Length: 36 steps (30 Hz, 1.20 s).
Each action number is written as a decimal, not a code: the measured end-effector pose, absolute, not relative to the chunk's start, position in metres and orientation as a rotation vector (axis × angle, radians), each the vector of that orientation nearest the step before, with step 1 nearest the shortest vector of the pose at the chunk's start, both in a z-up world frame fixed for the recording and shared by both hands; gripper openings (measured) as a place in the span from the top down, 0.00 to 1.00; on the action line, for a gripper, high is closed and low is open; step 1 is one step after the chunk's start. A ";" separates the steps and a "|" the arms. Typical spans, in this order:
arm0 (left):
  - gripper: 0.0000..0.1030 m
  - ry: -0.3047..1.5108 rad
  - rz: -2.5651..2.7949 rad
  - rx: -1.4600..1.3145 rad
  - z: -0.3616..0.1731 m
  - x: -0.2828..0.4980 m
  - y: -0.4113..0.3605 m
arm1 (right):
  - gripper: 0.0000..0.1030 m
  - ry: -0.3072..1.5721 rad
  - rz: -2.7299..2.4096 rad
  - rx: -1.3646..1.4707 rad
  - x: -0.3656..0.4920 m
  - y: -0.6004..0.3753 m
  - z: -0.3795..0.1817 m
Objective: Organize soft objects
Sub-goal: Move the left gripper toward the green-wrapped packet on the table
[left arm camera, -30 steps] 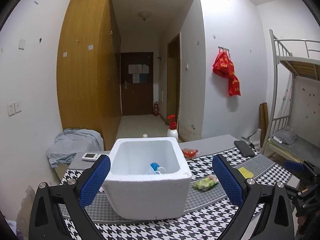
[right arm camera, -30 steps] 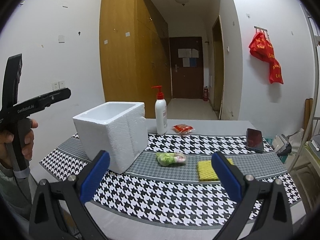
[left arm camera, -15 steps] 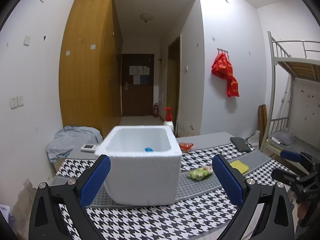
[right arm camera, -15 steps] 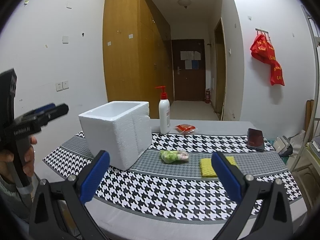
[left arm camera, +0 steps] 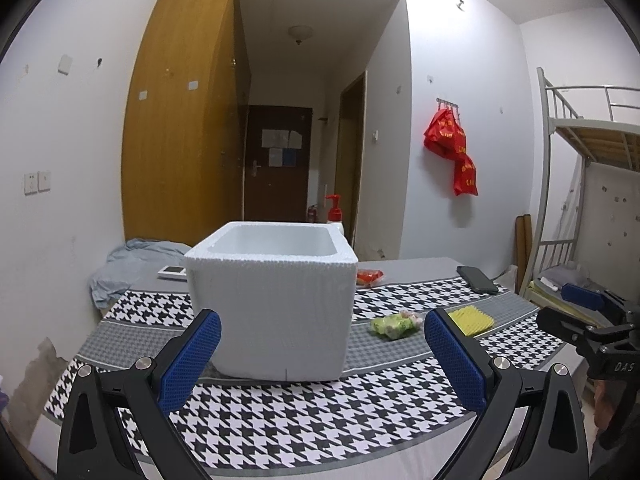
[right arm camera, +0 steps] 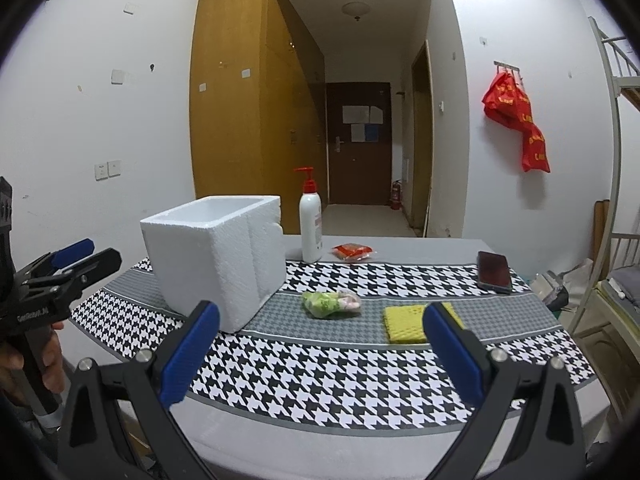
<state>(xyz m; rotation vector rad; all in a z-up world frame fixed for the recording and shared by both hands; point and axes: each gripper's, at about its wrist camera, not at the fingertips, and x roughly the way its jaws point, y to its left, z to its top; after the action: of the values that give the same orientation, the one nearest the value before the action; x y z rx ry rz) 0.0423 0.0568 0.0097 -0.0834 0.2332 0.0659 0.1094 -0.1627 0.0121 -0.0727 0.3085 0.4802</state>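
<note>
I am holding my left gripper (left arm camera: 322,354) and right gripper (right arm camera: 322,350) with fingers spread wide and nothing between them — both hovering over the near edge of the houndstooth tablecloth (right arm camera: 320,376). Ahead, the white foam box (right arm camera: 218,260) is standing upright on the cloth, and just to its right a green soft packet (right arm camera: 330,304) and a yellow sponge (right arm camera: 408,322) are lying side by side — apart from each other.
</note>
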 end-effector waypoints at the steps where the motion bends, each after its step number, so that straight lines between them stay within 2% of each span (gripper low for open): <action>1: 0.01 0.231 0.069 -0.087 0.008 0.041 0.057 | 0.00 0.310 0.480 -0.071 0.109 -0.163 0.010; 14: 0.01 0.274 0.032 -0.094 -0.009 0.049 0.044 | 0.00 0.332 0.466 -0.051 0.116 -0.176 -0.006; 36: 0.01 0.413 -0.199 -0.016 -0.014 0.125 -0.042 | 0.00 0.385 0.270 -0.024 0.132 -0.239 -0.015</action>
<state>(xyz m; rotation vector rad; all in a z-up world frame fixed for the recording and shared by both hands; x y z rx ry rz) 0.1254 -0.0421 -0.0141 -0.0156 0.4132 -0.1988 0.1321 -0.2386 -0.0148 -0.0236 0.3846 0.2695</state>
